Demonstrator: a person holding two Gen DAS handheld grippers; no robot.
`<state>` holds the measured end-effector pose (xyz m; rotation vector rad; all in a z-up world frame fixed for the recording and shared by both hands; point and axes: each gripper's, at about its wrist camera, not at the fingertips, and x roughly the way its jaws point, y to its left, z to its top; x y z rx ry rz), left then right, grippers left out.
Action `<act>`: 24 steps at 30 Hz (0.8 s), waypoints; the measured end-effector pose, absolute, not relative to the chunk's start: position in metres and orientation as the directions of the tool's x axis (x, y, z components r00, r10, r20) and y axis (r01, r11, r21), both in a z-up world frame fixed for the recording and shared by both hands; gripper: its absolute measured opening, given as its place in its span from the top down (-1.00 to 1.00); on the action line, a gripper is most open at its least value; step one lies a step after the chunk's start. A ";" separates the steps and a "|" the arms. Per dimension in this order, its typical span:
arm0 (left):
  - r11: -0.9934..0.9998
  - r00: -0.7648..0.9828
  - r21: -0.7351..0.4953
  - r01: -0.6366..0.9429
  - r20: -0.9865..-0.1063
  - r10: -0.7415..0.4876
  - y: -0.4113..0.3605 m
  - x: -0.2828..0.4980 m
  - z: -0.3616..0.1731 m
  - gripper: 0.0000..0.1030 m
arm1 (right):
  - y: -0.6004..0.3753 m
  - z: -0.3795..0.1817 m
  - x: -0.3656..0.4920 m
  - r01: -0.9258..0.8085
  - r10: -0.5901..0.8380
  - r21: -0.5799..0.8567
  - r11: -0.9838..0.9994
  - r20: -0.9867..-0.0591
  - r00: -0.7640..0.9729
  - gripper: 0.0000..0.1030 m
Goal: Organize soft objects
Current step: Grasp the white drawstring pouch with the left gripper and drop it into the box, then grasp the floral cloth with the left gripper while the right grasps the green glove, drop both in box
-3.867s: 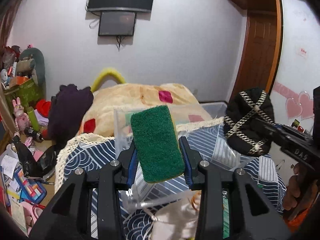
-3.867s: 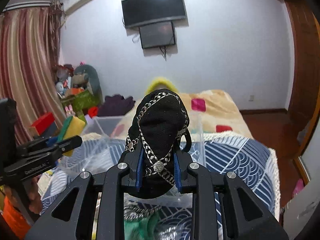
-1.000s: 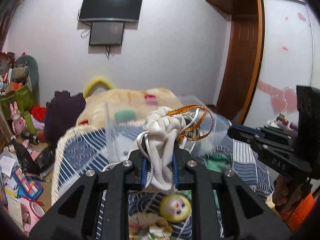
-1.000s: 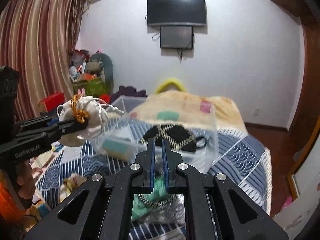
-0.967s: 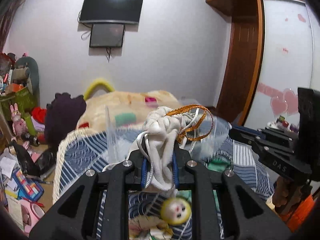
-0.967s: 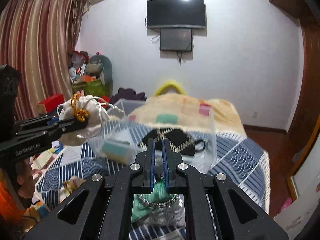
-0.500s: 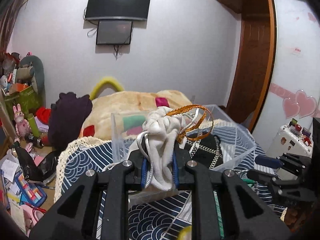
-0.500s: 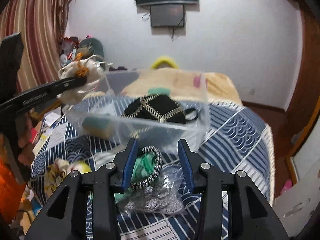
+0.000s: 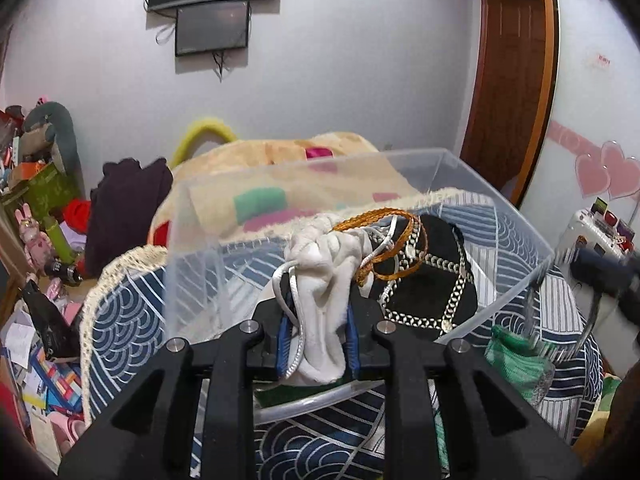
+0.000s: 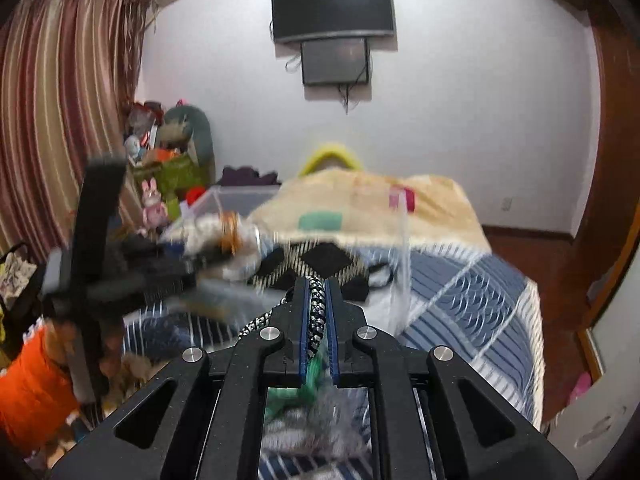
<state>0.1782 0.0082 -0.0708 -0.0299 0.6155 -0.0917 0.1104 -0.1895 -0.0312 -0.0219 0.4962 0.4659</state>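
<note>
A bedroom: wave-patterned blue quilt [image 9: 132, 300], wall-mounted TV [image 10: 333, 8], striped curtains [image 10: 60, 100]. My left gripper [image 9: 316, 336] clamps a white drawstring pouch [image 9: 324, 280] over the clear bin [image 9: 516, 236] holding a black chain-trimmed bag [image 9: 432, 280]. My right gripper [image 10: 317, 320] pinches a black-and-white braided cord [image 10: 316, 312]; the green bundle [image 10: 296, 392] below is blurred.

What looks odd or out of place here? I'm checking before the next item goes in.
Little stands out. The white pouch, clamped in the left hand-held gripper, trails loose cords over the clear bin. The right hand-held gripper pinches only a braided cord, with the green item hanging below.
</note>
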 end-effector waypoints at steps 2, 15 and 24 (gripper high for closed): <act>0.996 0.816 -0.060 0.073 -0.571 -0.094 0.008 0.178 -0.072 0.46 | -0.187 -0.024 0.120 -0.416 0.407 0.084 0.905 -0.446 0.797 0.86; 0.995 0.834 -0.054 0.086 -0.542 -0.102 0.010 0.165 -0.062 -0.47 | -0.155 -0.054 0.174 -0.356 0.298 0.019 0.934 -0.586 0.753 0.74; 0.996 0.858 -0.061 0.065 -0.507 -0.087 0.016 0.135 -0.037 -0.98 | -0.175 -0.024 0.130 -0.377 0.337 0.019 0.926 -0.493 0.802 -0.56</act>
